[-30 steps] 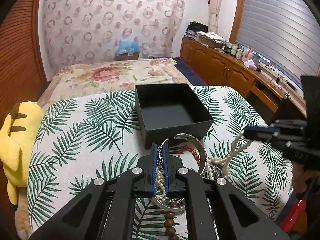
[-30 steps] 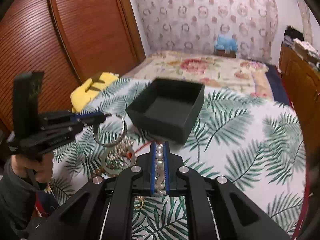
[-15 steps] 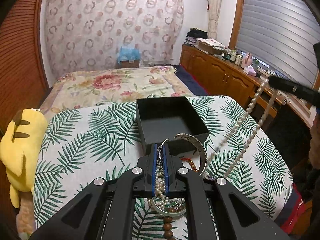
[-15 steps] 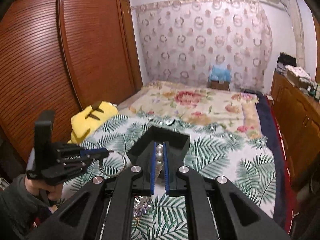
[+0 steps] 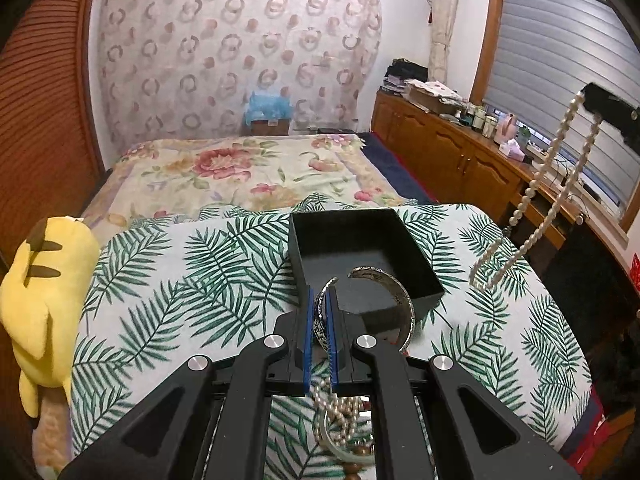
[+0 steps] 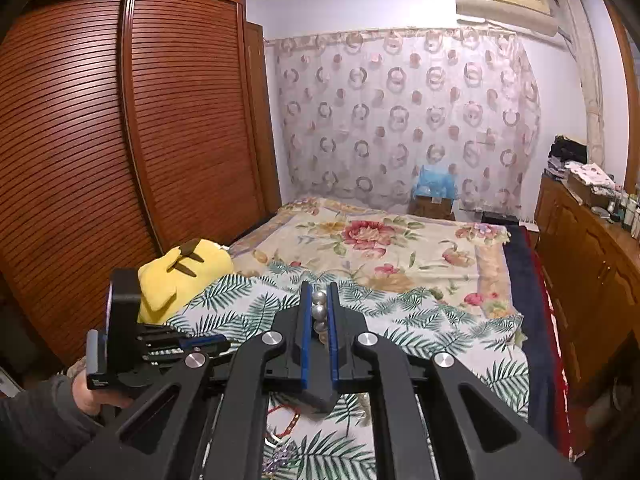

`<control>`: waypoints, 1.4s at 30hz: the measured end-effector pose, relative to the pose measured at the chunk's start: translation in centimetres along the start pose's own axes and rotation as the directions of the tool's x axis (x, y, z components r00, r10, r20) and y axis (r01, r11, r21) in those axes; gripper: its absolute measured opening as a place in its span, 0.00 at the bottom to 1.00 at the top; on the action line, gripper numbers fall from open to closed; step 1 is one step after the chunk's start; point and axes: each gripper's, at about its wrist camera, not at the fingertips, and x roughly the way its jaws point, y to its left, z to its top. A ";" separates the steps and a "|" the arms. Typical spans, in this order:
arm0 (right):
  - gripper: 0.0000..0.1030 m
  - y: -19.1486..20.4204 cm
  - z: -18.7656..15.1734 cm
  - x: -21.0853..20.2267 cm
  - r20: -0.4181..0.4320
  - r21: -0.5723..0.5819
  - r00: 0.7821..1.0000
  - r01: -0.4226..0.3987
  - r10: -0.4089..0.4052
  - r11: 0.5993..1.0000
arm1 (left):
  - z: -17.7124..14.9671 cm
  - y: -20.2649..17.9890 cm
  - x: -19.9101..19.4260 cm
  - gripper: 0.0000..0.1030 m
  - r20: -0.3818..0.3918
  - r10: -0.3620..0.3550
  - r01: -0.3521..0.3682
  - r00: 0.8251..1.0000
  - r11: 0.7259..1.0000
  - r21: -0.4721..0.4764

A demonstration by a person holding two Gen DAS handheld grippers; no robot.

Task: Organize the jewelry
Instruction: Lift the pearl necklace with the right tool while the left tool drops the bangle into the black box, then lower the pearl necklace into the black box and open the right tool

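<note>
My left gripper is shut on a silver cuff bracelet and holds it over the near edge of the open black box on the palm-leaf cloth. My right gripper is shut on a pearl necklace and holds it high; in the left wrist view the necklace hangs as a long loop to the right of the box, clear of the cloth. More pearls, a pale bangle and brown beads lie under my left gripper. A red bead bracelet lies below my right gripper.
A yellow plush toy sits at the cloth's left edge. A bed with a floral cover lies behind the box. A wooden sideboard with clutter runs along the right. A slatted wooden wardrobe stands on the left.
My right gripper has risen high, pulling the pearl necklace off the pile until it hangs free. My left gripper has lifted the silver cuff from the pile up to the box's edge.
</note>
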 end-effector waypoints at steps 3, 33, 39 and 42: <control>0.08 -0.6 0.9 0.4 0.009 -0.001 1.000 -0.001 0.001 1.000 | 0.7 -0.1 1.5 0.05 -0.013 -0.006 0.006 1.000 1.000 0.004; 0.08 0.0 4.2 6.8 -0.007 -0.038 1.000 -0.004 0.004 0.999 | 1.4 0.8 1.4 0.49 0.044 0.038 -0.039 0.998 0.999 0.012; 0.08 0.3 1.1 10.6 -0.108 -0.042 0.994 0.001 -0.005 0.999 | -0.3 1.3 -0.5 0.50 0.044 0.043 -0.044 0.998 0.999 0.023; 0.09 0.6 -1.2 12.4 -0.157 -0.054 0.987 0.014 -0.022 0.998 | -1.3 1.4 -0.9 0.50 0.032 0.033 -0.034 0.999 0.999 0.022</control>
